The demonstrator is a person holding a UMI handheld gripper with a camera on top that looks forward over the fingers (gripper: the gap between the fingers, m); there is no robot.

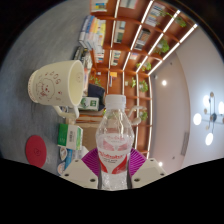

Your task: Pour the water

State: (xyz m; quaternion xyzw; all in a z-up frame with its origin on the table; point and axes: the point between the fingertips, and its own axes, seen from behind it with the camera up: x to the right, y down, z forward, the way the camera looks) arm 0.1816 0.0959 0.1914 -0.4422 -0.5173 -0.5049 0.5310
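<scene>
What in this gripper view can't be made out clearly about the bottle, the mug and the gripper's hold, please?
- Clear plastic bottle with white cap: its base is hidden behind the pink finger pads; its water level is not readable.
- Cream ceramic mug: tilted, with its inside facing away, so its contents are unseen; its print is too small to read.
- Gripper: the fingertips are cut off at the bottom of the gripper view.
- Shelves: the items are too small to identify.

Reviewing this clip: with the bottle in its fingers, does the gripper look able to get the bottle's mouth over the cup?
Probably yes. The gripper is shut on the bottle, and the cup sits just beyond to the left with nothing visibly between. The cap seems still on.
</scene>
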